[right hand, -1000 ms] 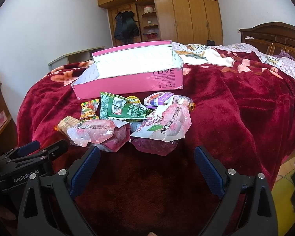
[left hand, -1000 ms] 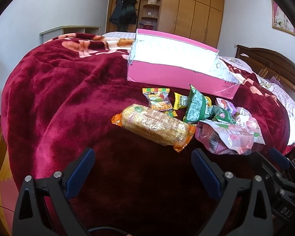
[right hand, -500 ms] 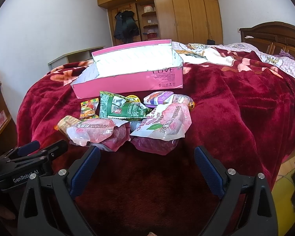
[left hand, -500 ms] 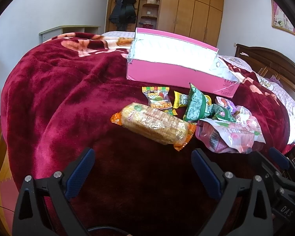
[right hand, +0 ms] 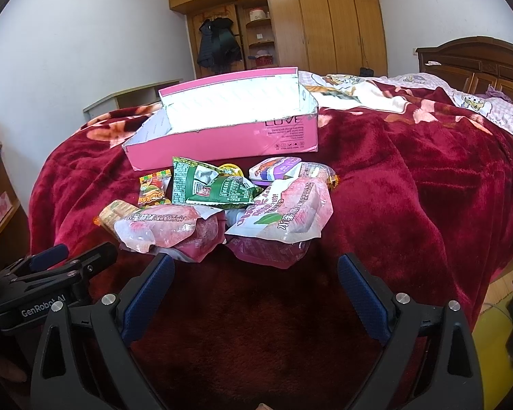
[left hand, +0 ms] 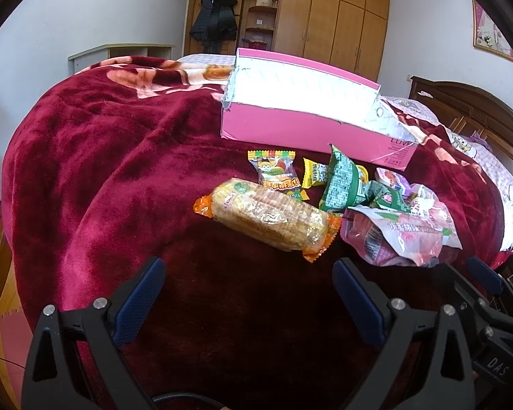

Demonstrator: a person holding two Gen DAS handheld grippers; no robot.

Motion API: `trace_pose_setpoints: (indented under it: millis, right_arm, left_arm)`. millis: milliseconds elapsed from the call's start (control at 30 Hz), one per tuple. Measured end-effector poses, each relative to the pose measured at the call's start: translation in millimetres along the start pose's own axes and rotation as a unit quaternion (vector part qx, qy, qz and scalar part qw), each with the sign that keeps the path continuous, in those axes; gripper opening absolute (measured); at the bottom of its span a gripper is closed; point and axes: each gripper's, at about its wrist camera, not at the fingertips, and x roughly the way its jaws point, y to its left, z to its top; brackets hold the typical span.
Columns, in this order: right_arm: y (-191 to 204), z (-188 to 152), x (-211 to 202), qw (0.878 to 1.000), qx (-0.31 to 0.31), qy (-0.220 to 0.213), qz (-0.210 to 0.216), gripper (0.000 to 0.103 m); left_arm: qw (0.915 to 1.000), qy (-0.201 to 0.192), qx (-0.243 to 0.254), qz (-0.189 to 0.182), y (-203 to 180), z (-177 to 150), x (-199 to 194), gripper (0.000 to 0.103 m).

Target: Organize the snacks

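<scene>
A pile of snack packets lies on a dark red blanket [left hand: 119, 157] in front of an open pink box [left hand: 304, 130] [right hand: 229, 143]. Nearest my left gripper [left hand: 248, 290] is a long orange-ended cracker pack [left hand: 266, 218]. Behind it lie a small gummy packet [left hand: 275, 174], a green packet [left hand: 342, 184] [right hand: 212, 184] and pink bags [left hand: 400, 235]. My right gripper [right hand: 256, 285] stands open just short of two pink bags [right hand: 167, 229] [right hand: 290, 212]. Both grippers are open and hold nothing.
The blanket covers a bed [right hand: 427, 177] with a wooden headboard [right hand: 478, 58] at the right. Wooden wardrobes [right hand: 325, 24] and a hanging dark coat [right hand: 219, 46] stand behind. The left gripper's body [right hand: 44, 280] shows at the right wrist view's lower left.
Both views have shifted only slightly; the snacks sit a little lower in the left wrist view. Nothing was taken hold of or moved.
</scene>
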Motion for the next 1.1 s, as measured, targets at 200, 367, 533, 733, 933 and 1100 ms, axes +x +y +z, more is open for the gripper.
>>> trace_pose_setpoints:
  millis: [200,367,533,733,933,1100]
  right_arm:
    - [0.0,0.0,0.0,1.0,0.0,0.0,0.0,0.098]
    - [-0.3,-0.1,0.3,1.0,0.0,0.002,0.002,0.098]
    - [0.3,-1.3,-1.2,1.0,-0.001,-0.003,0.008,0.098]
    - [-0.3,1.2,2.9,1.0,0.001,0.005,0.006,0.098]
    - [-0.9,0.7,8.5,1.0,0.0,0.015,0.004,0.098]
    - [-1.9,1.1,9.9,1.0,-0.002,0.017,0.001,0.098]
  left_arm:
    - [1.0,-0.001,0.0,0.0,0.2,0.1,0.2,0.1]
    - [1.0,0.001,-0.001,0.0,0.3,0.0,1.2,0.1]
    - [1.0,0.0,-0.003,0.006,3.2,3.5,2.6,0.1]
    - [1.0,-0.003,-0.006,0.004,4.4,15.9,3.8,0.1]
    - [1.0,-0.006,-0.004,-0.003,-1.6,28.9,9.4,0.1]
    - [0.9998,0.015,-0.011,0.0,-6.6,33.7,25.9,0.1]
